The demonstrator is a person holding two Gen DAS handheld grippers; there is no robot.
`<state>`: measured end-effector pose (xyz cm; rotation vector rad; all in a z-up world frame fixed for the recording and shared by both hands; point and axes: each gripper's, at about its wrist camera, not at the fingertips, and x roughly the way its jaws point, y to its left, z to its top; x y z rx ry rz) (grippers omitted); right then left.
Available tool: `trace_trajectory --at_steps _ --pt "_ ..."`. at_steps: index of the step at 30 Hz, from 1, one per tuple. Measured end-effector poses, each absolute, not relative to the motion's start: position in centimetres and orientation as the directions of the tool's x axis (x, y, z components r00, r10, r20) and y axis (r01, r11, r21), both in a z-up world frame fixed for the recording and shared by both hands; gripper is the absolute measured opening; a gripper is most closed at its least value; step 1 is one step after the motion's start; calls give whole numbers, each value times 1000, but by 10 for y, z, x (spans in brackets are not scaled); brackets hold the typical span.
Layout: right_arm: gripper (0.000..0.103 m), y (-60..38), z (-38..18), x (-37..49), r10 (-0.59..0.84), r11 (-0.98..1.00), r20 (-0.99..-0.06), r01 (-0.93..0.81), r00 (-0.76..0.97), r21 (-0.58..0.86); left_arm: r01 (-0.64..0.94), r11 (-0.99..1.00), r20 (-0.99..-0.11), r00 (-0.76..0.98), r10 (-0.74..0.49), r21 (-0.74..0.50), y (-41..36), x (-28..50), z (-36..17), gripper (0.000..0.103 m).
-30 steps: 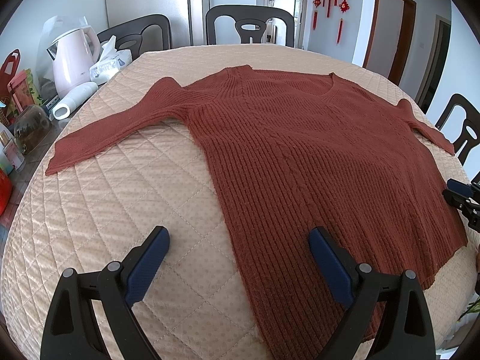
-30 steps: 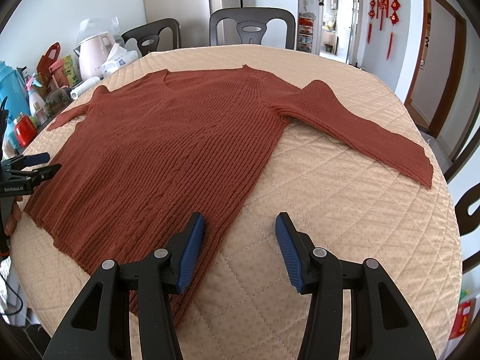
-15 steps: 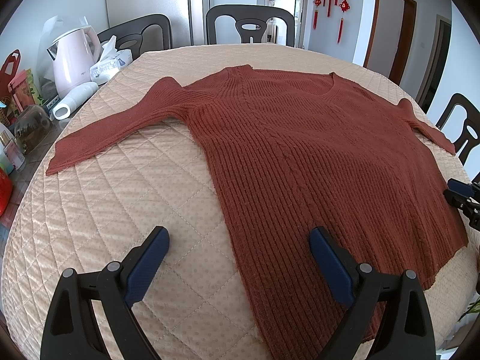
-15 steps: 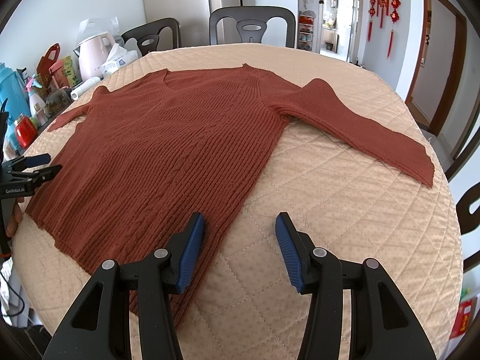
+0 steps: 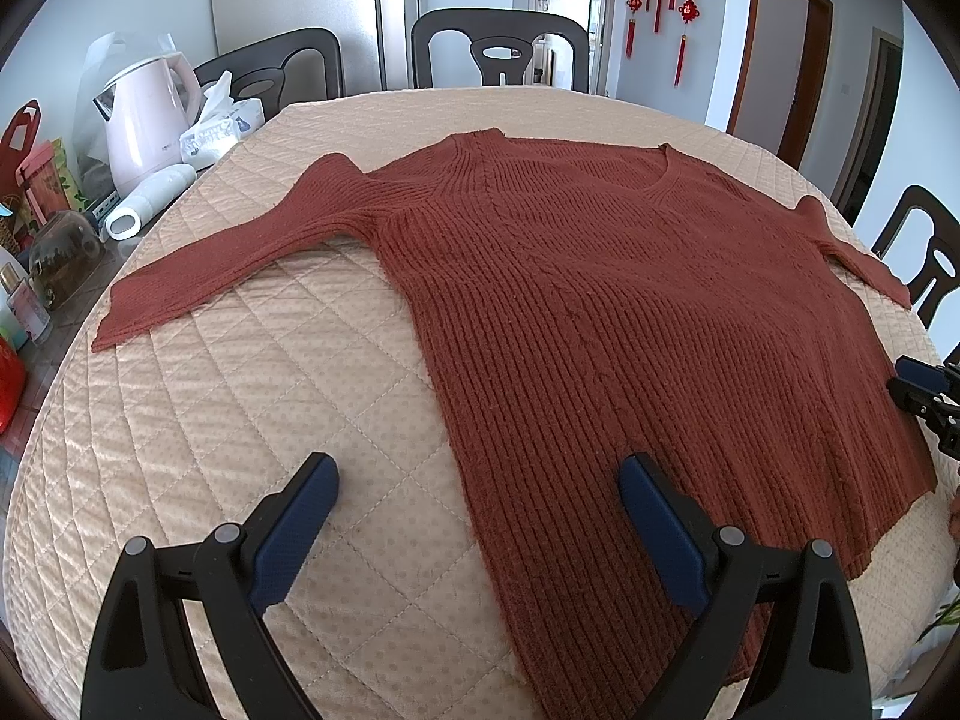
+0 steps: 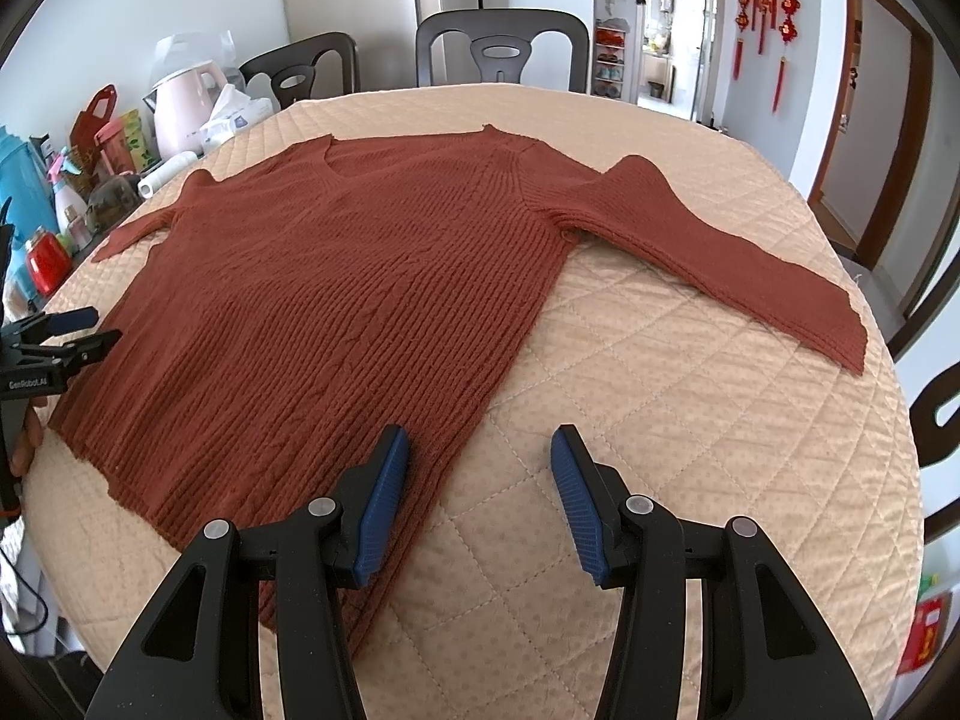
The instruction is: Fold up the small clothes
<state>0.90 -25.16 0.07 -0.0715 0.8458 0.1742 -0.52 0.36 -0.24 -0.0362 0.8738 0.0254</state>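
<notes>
A rust-red ribbed knit sweater lies flat and spread out on a round table with a beige quilted cover, both sleeves stretched outward. My left gripper hovers open over the sweater's lower left hem corner, straddling its side edge. My right gripper hangs open over the lower right hem corner, its left finger above the knit and its right finger above bare cover. Neither holds anything. Each gripper also shows at the edge of the other's view.
A pink kettle, a tissue pack, a white roll and jars and bottles crowd the table's left rim. Dark chairs stand around the far side and right. A doorway opens behind.
</notes>
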Motion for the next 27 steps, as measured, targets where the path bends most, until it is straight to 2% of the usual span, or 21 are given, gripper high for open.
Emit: trace_trajectory --at_steps 27 --pt "50 -250 5 15 104 985 -774 -170 625 -5 -40 999 -775 632 10 -19 4 -1 -3 97"
